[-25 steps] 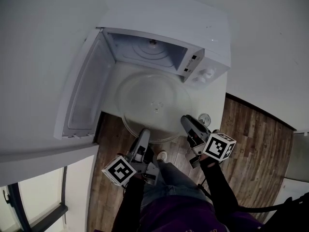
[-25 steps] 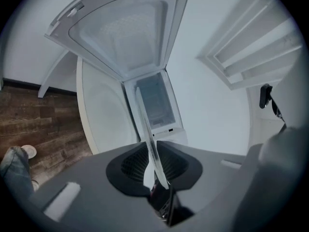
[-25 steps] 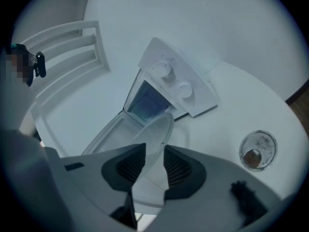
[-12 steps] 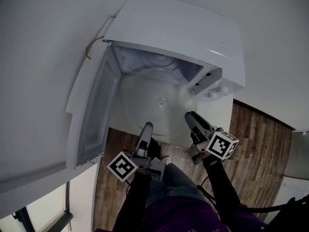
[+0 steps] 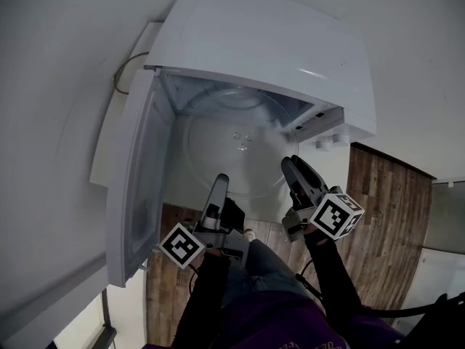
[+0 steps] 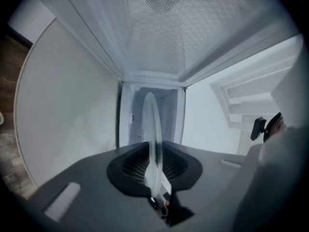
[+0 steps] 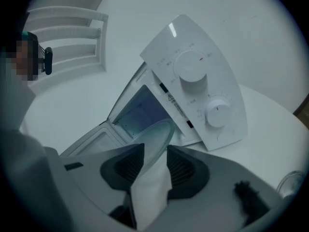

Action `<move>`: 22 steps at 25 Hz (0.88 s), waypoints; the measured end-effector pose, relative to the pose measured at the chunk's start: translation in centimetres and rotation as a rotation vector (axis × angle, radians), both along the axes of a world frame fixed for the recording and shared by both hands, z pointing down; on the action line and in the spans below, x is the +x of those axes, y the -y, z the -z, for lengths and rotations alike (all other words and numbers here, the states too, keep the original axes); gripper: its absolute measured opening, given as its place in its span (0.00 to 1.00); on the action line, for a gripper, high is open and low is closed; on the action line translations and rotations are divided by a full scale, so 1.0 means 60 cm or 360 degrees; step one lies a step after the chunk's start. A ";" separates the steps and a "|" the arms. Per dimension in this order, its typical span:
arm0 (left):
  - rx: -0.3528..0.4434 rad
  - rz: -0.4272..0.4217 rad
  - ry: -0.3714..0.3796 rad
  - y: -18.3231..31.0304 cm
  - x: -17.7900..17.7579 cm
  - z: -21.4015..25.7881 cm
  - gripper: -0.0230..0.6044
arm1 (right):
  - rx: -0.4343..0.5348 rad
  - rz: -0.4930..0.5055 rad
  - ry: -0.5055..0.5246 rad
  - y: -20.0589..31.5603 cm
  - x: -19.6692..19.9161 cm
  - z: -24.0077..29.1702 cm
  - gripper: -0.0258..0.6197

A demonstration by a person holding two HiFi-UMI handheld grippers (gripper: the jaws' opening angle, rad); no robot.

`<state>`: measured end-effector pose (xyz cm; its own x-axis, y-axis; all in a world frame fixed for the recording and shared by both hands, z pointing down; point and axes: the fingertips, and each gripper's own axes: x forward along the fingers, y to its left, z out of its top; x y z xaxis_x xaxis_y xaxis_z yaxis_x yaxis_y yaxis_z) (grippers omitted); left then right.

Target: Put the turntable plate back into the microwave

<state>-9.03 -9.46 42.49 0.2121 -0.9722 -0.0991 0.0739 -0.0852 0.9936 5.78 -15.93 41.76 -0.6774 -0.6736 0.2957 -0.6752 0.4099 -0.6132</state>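
Turntable plate (image 5: 236,151) is now carried halfway into the microwave (image 5: 269,49), its rim gripped between left gripper (image 5: 220,183) and right gripper (image 5: 291,169), both jaws easing open; seating remains.

Right gripper view: I've got a white table (image 7: 275,124) w/ a curved edge across mid and right of frame. The microwave (image 7: 193,76) sits directly on it. There's a small clear item (image 7: 292,182) at the table's lower-right edge, can't ID. Head view: wood floor (image 5: 381,209) at right and bottom.
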 end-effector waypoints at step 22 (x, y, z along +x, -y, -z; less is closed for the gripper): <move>0.0058 0.0033 0.0115 0.171 -0.031 -0.020 0.13 | 0.0207 0.0112 -0.0318 -0.061 -0.084 0.027 0.25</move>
<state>-10.90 -19.72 43.70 0.2001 -0.9725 -0.1194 -0.0002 -0.1220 0.9925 0.72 -12.24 40.17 -0.6610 -0.6678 0.3423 -0.7446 0.5271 -0.4095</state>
